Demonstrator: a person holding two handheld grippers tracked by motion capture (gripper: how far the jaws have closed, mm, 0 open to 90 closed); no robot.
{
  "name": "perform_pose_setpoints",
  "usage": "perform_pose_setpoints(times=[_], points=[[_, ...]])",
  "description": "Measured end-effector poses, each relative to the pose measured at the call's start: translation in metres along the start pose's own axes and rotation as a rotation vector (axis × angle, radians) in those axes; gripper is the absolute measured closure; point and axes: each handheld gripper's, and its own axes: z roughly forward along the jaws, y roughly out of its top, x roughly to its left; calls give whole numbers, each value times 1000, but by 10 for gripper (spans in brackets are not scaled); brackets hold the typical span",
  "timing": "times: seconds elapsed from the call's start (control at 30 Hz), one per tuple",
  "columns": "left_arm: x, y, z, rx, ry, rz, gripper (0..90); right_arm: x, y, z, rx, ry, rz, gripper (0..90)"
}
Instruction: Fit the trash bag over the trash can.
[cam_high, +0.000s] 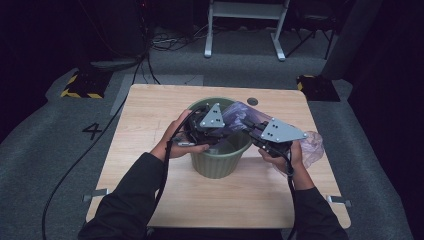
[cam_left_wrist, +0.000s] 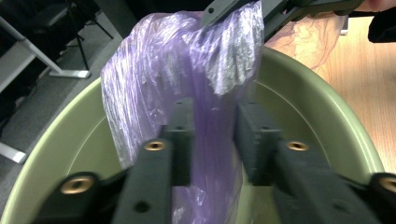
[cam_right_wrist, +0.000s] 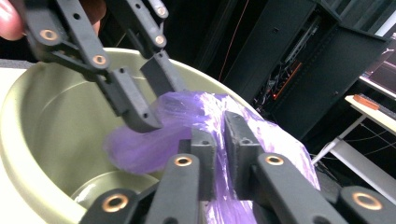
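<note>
Purple bag (cam_left_wrist: 187, 74) hung over green bin's (cam_left_wrist: 327, 107) rim. Right gripper (cam_right_wrist: 220, 140) pinched the bag; left gripper (cam_left_wrist: 212, 135) straddled it, pads not yet pressing.

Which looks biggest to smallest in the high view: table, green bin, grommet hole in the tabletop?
1. table
2. green bin
3. grommet hole
All rest on or in the tabletop, so nearness hardly skews it.
</note>
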Motion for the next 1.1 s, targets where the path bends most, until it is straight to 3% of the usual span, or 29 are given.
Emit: perform_pose_setpoints(times=[0.17, 0.27, 0.43, 0.63, 0.83, 1.1], points=[[0, -4, -4, -16, 6, 5, 895, 1, 0, -2, -4, 4, 13, 745], [0, -6, -6, -12, 25, 14, 899, 3, 1, -1, 1, 10, 7, 713], [3, -14, -13, -36, 46, -11, 900, 1, 0, -3, 8, -6, 35, 568], [7, -22, -21, -49, 67, -34, 900, -1, -7, -11, 30, -32, 61, 472], [10, -27, -24, -60, 77, -54, 900, -4, -18, -23, 51, -63, 70, 409], [13, -32, -27, -62, 92, -71, 900, -9, -33, -42, 87, -108, 90, 392]])
